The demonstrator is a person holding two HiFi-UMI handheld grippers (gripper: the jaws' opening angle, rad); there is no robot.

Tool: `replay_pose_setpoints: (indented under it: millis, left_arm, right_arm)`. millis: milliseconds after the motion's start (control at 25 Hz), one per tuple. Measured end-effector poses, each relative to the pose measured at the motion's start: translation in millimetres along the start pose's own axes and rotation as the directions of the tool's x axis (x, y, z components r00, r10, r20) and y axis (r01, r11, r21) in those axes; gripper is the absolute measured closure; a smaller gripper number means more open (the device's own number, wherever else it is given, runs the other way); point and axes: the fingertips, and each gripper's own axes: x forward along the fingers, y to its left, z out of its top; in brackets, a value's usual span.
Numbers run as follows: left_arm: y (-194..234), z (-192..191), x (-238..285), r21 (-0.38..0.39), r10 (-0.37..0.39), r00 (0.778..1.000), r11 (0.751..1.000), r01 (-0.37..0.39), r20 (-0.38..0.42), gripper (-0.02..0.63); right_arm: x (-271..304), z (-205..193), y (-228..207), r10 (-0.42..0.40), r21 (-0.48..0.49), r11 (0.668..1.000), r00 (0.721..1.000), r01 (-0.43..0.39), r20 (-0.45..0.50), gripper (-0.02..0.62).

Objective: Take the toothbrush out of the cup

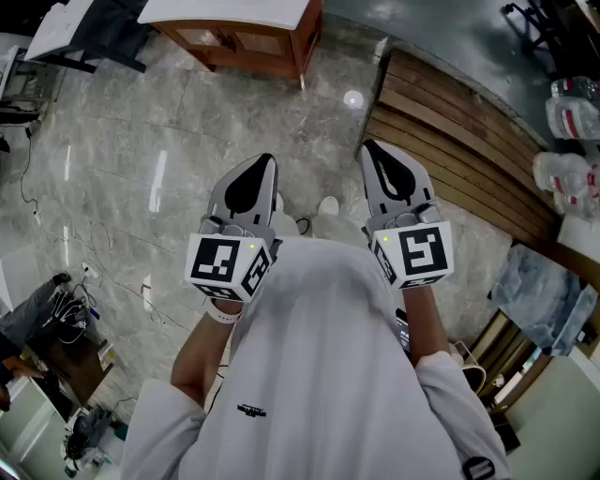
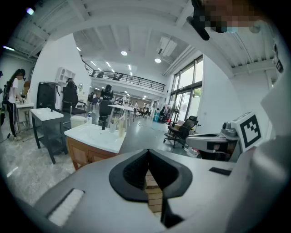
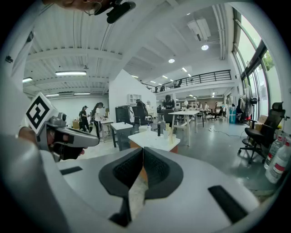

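Head view: the left gripper (image 1: 265, 164) and right gripper (image 1: 373, 152) hang side by side, with a white-topped desk (image 1: 225, 11) well ahead of them.

Left gripper view: the jaws are pressed together and hold nothing. A cup (image 2: 121, 127) stands on the desk, far ahead and to the left.

Right gripper view: the jaws are likewise closed and empty. The cup is far ahead, and the toothbrush is too small to make out.

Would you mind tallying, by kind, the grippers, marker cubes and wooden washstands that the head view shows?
Grippers: 2, the left gripper and the right gripper, both shut and empty.
Marker cubes: 2, the left cube and the right cube.
Washstand: 1.
Total: 5.
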Motion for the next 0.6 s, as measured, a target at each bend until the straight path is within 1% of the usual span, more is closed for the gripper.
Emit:
replay_pose_setpoints:
  millis: [160, 320, 600]
  left_arm:
    - [-16, 0, -1, -0.002, 0.014, 1.000, 1.000, -0.014, -0.003, 0.600]
    - [-25, 1, -2, 0.003, 0.027, 1.000, 1.000, -0.027, 0.009, 0.600]
    - [-44, -5, 7, -0.006, 0.065, 0.998, 0.998, -0.064, 0.020, 0.600]
  right_arm:
    - [-14, -5, -10, 0.005, 0.025, 1.000, 1.000, -0.005, -0.001, 0.588]
    - [-23, -7, -19, 0.009, 0.048, 0.999, 1.000, -0.009, 0.018, 0.588]
    - [-40, -6, -44, 0.033, 0.047, 0.998, 0.998, -0.035, 0.057, 0.586]
